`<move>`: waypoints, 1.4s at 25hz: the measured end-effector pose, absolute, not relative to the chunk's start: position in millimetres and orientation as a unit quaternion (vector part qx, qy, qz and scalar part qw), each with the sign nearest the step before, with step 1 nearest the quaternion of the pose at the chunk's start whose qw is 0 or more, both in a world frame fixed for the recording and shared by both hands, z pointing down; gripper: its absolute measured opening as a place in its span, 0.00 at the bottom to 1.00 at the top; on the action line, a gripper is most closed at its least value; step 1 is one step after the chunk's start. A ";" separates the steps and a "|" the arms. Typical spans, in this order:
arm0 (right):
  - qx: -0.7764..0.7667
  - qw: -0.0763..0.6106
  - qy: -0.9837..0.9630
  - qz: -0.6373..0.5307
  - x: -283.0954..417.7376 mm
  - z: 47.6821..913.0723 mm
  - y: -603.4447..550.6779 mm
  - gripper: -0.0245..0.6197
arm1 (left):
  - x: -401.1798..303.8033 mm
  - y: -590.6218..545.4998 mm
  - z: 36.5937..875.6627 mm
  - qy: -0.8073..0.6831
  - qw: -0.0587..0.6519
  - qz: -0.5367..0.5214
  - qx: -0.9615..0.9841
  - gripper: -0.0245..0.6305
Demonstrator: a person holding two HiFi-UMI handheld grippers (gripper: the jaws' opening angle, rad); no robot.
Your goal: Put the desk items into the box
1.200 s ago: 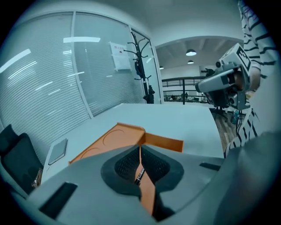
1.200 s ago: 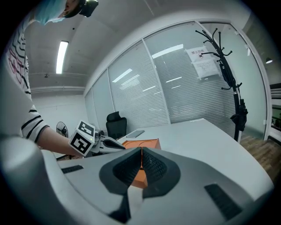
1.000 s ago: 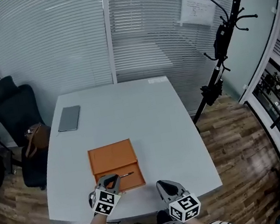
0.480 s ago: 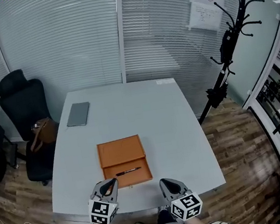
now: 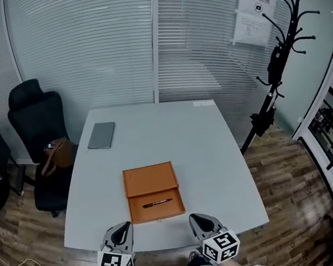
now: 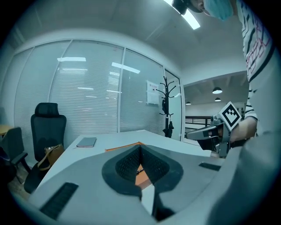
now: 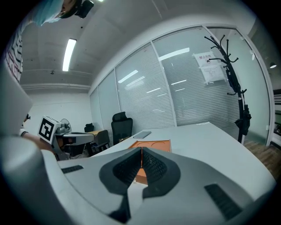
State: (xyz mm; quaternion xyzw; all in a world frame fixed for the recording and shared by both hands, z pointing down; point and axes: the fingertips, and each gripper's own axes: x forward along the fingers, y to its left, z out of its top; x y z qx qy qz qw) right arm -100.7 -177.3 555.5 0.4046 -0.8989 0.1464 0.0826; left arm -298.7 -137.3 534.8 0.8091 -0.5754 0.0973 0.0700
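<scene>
An orange box (image 5: 151,179) lies open on the grey table (image 5: 207,154), with a black pen (image 5: 157,203) in its nearer half. A grey notebook (image 5: 102,135) rests at the far left corner. My left gripper (image 5: 123,226) hangs at the table's near edge, short of the box, its jaws closed tip to tip with nothing between them. My right gripper (image 5: 197,218) is level with it to the right, also shut and empty. In the left gripper view the left gripper (image 6: 139,146) points at the box (image 6: 127,146); in the right gripper view the right gripper (image 7: 141,149) points at the box (image 7: 153,145).
A black office chair (image 5: 40,127) with a brown bag (image 5: 60,153) stands left of the table. A black coat stand (image 5: 274,62) rises at the right. Glass walls with blinds (image 5: 90,47) close the far side. Wooden floor surrounds the table.
My left gripper has drawn back from the front of the box to the table's near edge. The pen stays in the box. The head view has shifted; the right gripper barely moved.
</scene>
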 end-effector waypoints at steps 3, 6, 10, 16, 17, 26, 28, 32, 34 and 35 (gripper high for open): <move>0.390 0.084 -0.906 0.143 -101.3 552.2 -178.6 0.08 | -302.2 -127.8 531.7 -0.596 0.076 0.085 0.795 0.07; 0.372 0.090 -0.913 0.143 -98.2 551.3 -180.0 0.08 | -297.8 -119.8 526.7 -0.612 0.078 0.079 0.783 0.07; 0.342 0.100 -0.923 0.144 -95.2 552.5 -180.0 0.08 | -288.5 -109.6 522.0 -0.632 0.079 0.077 0.767 0.07; 0.299 0.110 -0.939 0.133 -87.8 547.2 -181.1 0.08 | -270.2 -98.5 517.1 -0.667 0.080 0.067 0.737 0.07; 0.295 0.110 -0.940 0.130 -86.4 546.3 -181.6 0.08 | -268.1 -96.0 516.5 -0.672 0.080 0.066 0.733 0.07; 0.257 0.116 -0.952 0.122 -82.1 544.3 -174.2 0.07 | -259.0 -69.3 514.9 -0.707 0.082 0.062 0.700 0.07; 0.251 0.118 -0.953 0.122 -81.8 544.1 -172.9 0.07 | -257.3 -66.1 514.5 -0.712 0.082 0.062 0.694 0.07; 0.242 0.121 -0.955 0.124 -78.9 545.9 -169.1 0.07 | -253.0 -56.7 515.2 -0.722 0.084 0.060 0.684 0.07; 0.238 0.120 -0.956 0.125 -79.2 545.9 -167.3 0.07 | -252.6 -52.1 516.3 -0.726 0.085 0.058 0.680 0.07; 0.236 0.120 -0.956 0.126 -79.6 545.8 -166.2 0.07 | -252.5 -49.8 516.4 -0.727 0.085 0.057 0.679 0.07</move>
